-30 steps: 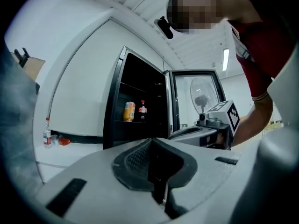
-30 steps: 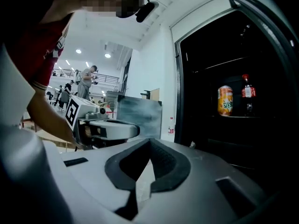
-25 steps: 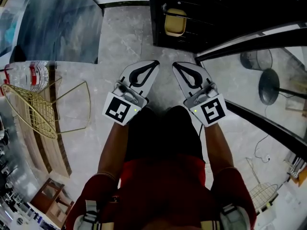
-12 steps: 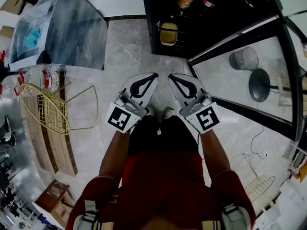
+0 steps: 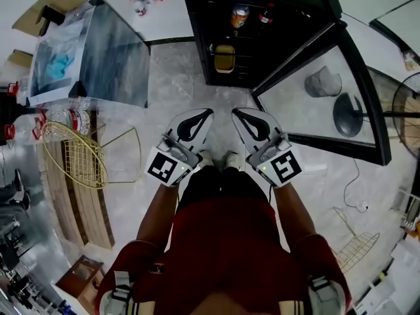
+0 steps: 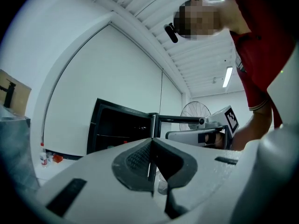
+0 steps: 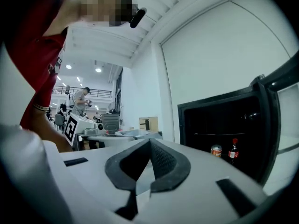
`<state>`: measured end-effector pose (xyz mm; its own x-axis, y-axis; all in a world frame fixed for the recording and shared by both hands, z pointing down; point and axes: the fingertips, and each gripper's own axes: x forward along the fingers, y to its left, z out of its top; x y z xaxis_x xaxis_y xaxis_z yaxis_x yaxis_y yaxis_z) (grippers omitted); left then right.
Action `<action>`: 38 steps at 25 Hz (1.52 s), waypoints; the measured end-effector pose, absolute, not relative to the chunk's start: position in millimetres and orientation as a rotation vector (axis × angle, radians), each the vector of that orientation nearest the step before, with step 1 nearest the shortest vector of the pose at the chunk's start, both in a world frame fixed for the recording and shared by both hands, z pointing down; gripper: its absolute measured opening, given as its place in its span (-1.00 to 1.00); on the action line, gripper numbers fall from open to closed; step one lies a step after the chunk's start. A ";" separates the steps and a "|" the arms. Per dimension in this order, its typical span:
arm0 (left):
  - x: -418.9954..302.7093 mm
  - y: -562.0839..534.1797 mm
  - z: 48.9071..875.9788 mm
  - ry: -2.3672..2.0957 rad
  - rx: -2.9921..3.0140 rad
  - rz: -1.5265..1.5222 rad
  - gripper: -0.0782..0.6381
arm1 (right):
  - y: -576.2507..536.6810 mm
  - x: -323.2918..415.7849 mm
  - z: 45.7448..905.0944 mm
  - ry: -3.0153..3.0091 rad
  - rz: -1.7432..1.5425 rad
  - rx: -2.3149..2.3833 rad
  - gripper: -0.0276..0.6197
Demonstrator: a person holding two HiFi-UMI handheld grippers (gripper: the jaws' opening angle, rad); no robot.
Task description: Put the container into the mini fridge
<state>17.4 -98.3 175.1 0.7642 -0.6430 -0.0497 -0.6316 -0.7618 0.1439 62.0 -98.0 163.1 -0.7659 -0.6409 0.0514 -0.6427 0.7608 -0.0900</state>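
Note:
The black mini fridge [image 5: 252, 41] stands open on the floor ahead, its glass door [image 5: 328, 100] swung out to the right. A yellowish container [image 5: 224, 58] sits on a wire shelf inside it. Higher in the fridge are a can [image 5: 240, 15] and a small bottle [image 5: 265, 16], which also show in the right gripper view as the can [image 7: 216, 150] and bottle [image 7: 234, 149]. My left gripper [image 5: 207, 113] and right gripper [image 5: 235, 113] are side by side in front of me, well short of the fridge. Both are shut with nothing between their jaws, as the left [image 6: 150, 141] and right [image 7: 149, 143] gripper views show.
A glass-topped grey table [image 5: 98, 51] stands at the left, with plastic bottles [image 5: 65, 118] and a gold wire frame [image 5: 72, 153] beside it. A bin [image 5: 323, 83] and a fan base [image 5: 348, 113] show through the fridge door. A cable [image 5: 357, 195] lies on the floor at the right.
The view has risen with both grippers: the fridge looks smaller and more of its inside, with the can and bottle, has come into sight. Both grippers stay shut and side by side.

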 end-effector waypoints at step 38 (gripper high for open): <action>9.4 -19.7 119.6 -0.901 2.944 -0.177 -0.76 | -10.0 70.3 124.8 -2.922 0.167 1.133 -0.92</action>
<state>9.4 -19.7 119.6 0.8229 -0.5607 -0.0924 -0.5541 -0.8278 0.0881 70.3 -10.0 124.8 -0.7392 -0.6722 0.0412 -0.6725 0.7336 -0.0980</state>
